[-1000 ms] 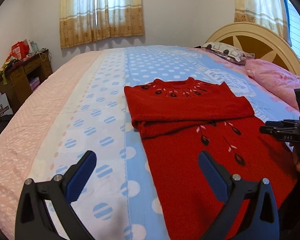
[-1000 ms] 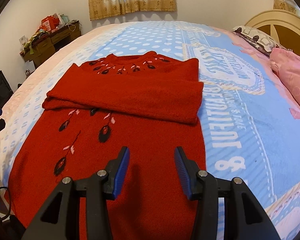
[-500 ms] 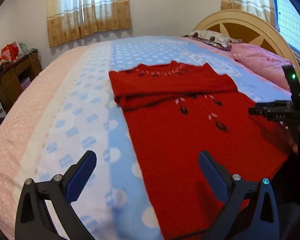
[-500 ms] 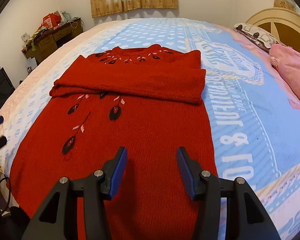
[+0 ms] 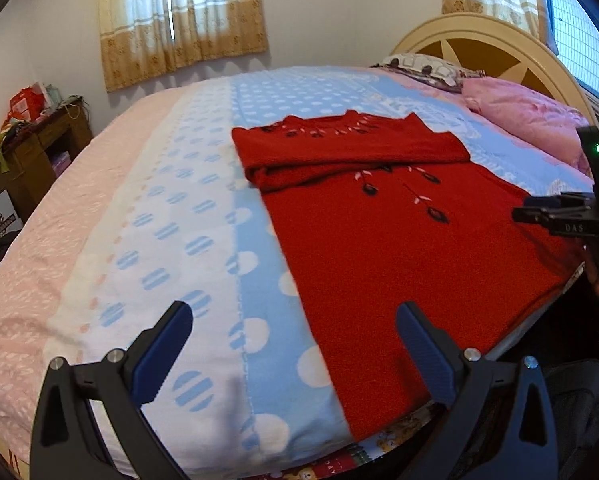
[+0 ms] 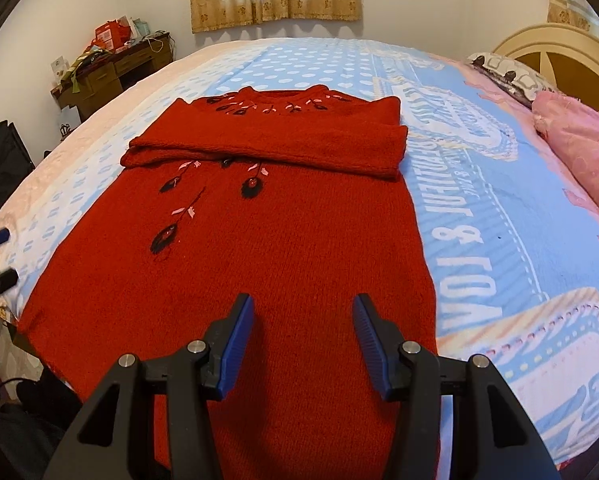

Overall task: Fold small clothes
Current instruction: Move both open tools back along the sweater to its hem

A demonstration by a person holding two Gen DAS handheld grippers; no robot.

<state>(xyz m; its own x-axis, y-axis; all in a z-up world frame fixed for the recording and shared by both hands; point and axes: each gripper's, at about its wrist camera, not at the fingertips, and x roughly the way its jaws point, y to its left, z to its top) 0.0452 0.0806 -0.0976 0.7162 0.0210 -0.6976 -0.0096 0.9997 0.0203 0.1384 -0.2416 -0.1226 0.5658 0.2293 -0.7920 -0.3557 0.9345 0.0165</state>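
A red knitted sweater (image 5: 379, 236) with black and pink leaf embroidery lies flat on the bed, its sleeves folded across the chest; it also shows in the right wrist view (image 6: 267, 232). Its hem reaches the bed's near edge. My left gripper (image 5: 295, 344) is wide open and empty, hovering over the bedspread and the sweater's lower left corner. My right gripper (image 6: 303, 336) is open and empty, just above the sweater's hem near the right side. The right gripper's body shows at the right edge of the left wrist view (image 5: 571, 216).
The bed carries a blue, white and pink dotted bedspread (image 5: 171, 216). A pink pillow (image 5: 527, 116) and a patterned pillow (image 5: 423, 68) lie by the cream headboard (image 5: 483, 36). A cluttered wooden desk (image 5: 31, 152) stands at the left wall. Curtained windows are behind.
Both grippers have drawn back toward the near edge of the bed, so the sweater's hem now shows under them. The sweater has not moved.
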